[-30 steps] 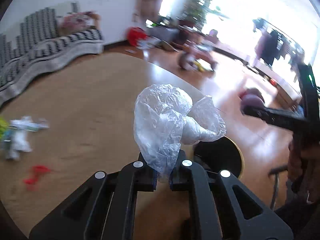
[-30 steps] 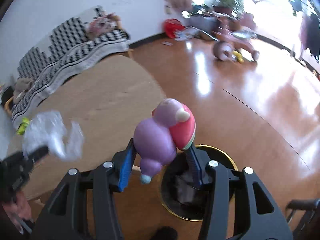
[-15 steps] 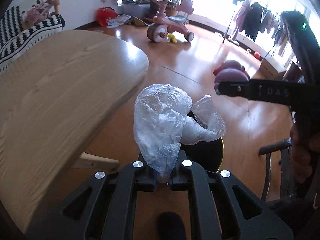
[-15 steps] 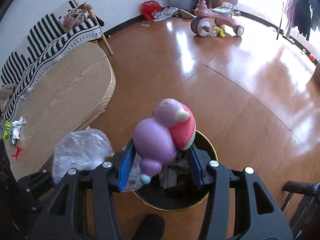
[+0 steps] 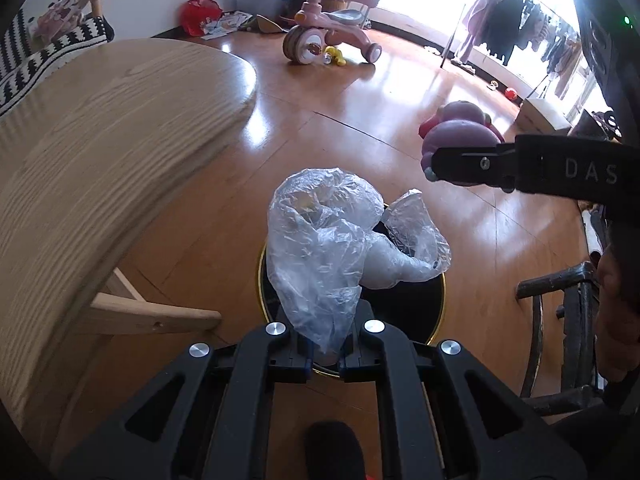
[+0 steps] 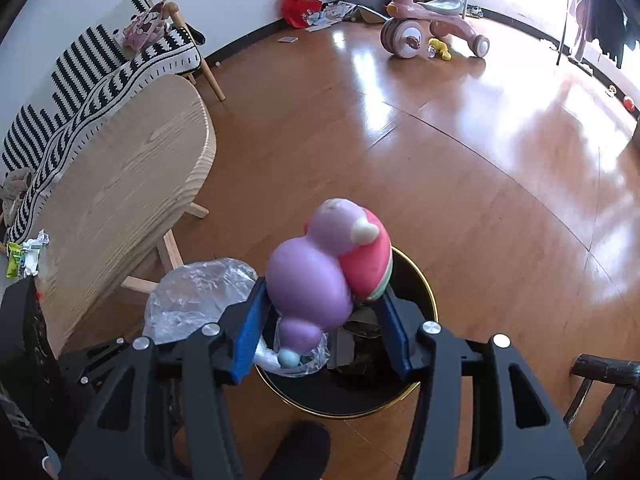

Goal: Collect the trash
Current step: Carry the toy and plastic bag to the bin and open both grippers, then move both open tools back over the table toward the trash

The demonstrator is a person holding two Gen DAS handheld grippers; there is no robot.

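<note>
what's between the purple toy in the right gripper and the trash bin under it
Only air: in the right wrist view the purple toy hangs directly above the bin.

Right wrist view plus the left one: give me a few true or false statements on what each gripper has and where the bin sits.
1. The left gripper is shut on the clear plastic bag. True.
2. The right gripper has a purple and red soft toy between its fingers. True.
3. The black bin stands on the wooden table. False: it stands on the floor beside the table.
4. The bin is empty. False: dark scraps lie inside.
5. The tricycle is blue. False: pink.
</note>
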